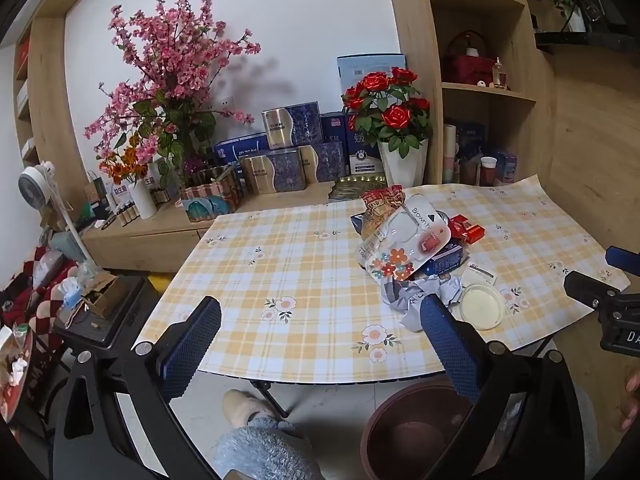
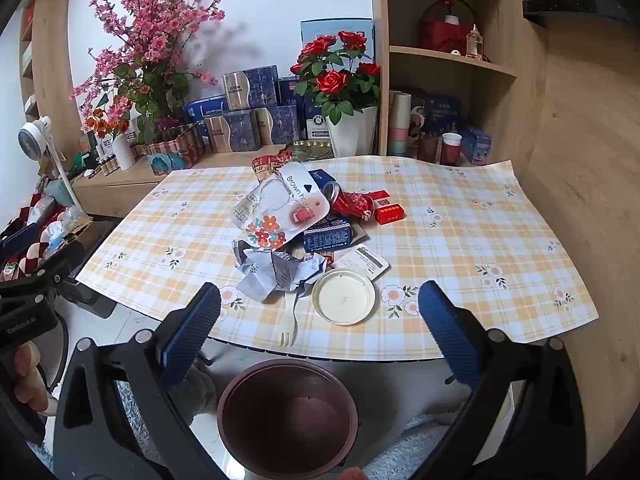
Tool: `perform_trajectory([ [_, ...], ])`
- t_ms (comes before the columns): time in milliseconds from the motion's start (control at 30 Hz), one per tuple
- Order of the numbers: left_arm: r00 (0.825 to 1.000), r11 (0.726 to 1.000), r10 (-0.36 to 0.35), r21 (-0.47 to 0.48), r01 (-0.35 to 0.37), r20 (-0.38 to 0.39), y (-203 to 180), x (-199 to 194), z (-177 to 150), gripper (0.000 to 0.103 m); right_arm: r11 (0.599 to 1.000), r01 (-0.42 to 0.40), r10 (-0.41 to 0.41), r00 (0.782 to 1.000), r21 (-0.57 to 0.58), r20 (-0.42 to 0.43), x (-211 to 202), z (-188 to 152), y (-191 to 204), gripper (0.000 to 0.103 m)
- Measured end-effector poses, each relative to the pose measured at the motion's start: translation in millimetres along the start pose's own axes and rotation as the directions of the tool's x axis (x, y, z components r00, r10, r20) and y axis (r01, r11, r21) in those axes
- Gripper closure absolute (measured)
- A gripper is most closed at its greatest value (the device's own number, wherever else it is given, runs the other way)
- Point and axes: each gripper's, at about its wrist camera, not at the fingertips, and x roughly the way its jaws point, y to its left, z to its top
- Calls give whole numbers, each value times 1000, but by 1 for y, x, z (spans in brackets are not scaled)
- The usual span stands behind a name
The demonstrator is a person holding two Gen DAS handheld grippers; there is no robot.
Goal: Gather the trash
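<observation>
1. Both claws hang above the near edge of the table [image 2: 500, 240], tipped downward, and neither one touches anything.
2. The left gripper [image 1: 320, 344] has its jaws spread wide, nothing between them but bare checked cloth; that near-left stretch of the table is free of clutter.
3. The right gripper [image 2: 318, 332] is just as wide apart and grips nothing; between its blue pads you look down on a round plastic lid [image 2: 344, 297] and a pale plastic fork [image 2: 289, 320].
4. The fork lies near the table's front edge, tines toward it, close to the lip.
5. The trash pile [image 2: 304, 224] sits around the middle of the cloth: crumpled grey-white paper [image 2: 272, 272] nearest, a blister card with flowers printed on it [image 2: 280, 208] on top, a dark blue carton [image 2: 327, 236] beside it, and red packets [image 2: 384, 210] at the right.
6. The lid touches the crumpled paper's right side, with a white label card [image 2: 362, 261] just behind it.
7. To the right of the pile the cloth runs bare out to its curling corner beside the wooden cabinet wall.
8. Below the table's front edge, on the floor, a brown bin [image 2: 288, 412] stands with its mouth up, under the right gripper and just in front of the table.
9. Behind the table, flower vases and boxes crowd the low shelf [image 2: 120, 188], close to the far edge.
</observation>
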Motion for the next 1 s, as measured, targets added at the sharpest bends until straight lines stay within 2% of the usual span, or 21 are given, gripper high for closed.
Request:
perform_trajectory([
  [100,1000,1000,-7,-21,7,8,1,-5,-2,5,1000,2,-2,1000,-1,1,0,0,1,6],
  [133,1000,999,-26,-47,25,-16,5,2,1,5,1000,3,-3,1000,-1,1,0,0,2,6],
  [1000,1000,999,-13,-43,13,2,10,-4,2,5,1000,-4,4,1000,-29,18,-11,7,10,6],
])
